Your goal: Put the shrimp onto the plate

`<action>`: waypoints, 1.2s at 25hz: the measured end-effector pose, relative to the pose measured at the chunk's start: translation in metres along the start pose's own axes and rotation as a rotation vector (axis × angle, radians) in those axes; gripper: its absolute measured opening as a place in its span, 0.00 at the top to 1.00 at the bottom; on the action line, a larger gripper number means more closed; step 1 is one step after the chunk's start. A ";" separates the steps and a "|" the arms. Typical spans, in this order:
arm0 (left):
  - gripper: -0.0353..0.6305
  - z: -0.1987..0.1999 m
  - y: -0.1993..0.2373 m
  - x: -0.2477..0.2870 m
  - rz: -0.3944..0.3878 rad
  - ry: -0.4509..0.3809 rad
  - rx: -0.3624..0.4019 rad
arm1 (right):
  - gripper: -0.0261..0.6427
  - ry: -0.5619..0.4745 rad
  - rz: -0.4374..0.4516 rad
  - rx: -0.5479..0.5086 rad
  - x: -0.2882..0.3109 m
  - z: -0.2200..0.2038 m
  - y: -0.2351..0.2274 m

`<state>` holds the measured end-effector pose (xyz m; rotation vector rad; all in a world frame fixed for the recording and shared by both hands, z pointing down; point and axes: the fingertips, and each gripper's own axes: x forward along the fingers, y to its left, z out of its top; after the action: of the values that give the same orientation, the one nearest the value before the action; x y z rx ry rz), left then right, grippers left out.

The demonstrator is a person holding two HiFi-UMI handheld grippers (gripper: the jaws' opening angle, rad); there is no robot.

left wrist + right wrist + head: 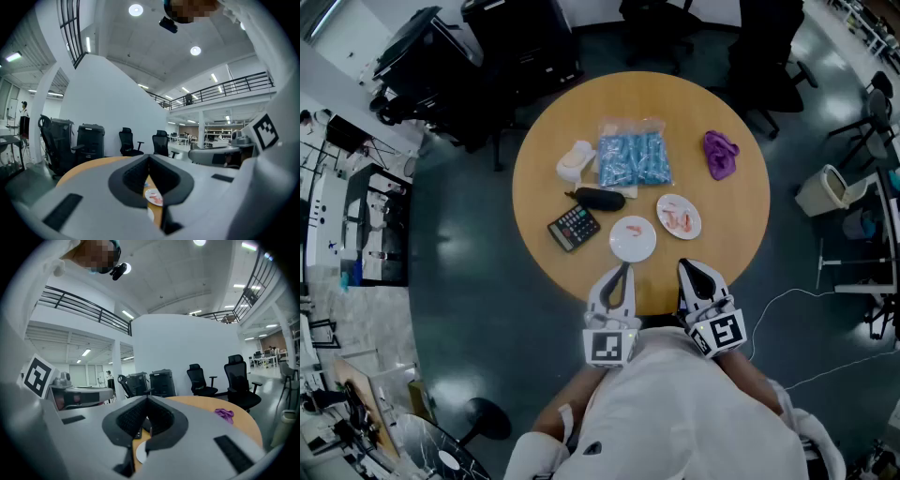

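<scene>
My left claw [622,272] and right claw [688,270] hang over the near edge of the round wooden table [727,211]. Both are pressed together and empty. Just ahead of the left claw, a white plate [633,249] carries one pale pink shrimp [633,229]. Ahead of the right claw, a second plate [664,203] holds other shrimp [678,222], with bare wood to its right. A calculator [574,227] lies left of the left claw. Dark floor rings the table.

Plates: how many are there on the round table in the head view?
2. One plate lies near the front edge of the table; the other plate lies just to its right, slightly farther back. Both are in plain sight; none seems hidden.
</scene>
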<state>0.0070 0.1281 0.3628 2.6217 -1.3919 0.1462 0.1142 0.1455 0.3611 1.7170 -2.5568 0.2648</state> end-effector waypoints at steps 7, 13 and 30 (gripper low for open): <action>0.94 -0.003 -0.002 -0.007 -0.010 0.006 -0.001 | 0.94 0.003 -0.004 0.006 -0.005 -0.004 0.006; 0.94 -0.001 -0.009 -0.008 -0.003 -0.010 -0.013 | 0.94 0.007 -0.013 -0.012 -0.008 -0.006 -0.005; 0.94 -0.020 -0.005 0.020 0.011 0.027 0.017 | 0.93 0.177 0.005 -0.145 0.037 -0.040 -0.075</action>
<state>0.0222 0.1189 0.3849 2.6161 -1.4031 0.1943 0.1676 0.0907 0.4139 1.5626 -2.3907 0.2147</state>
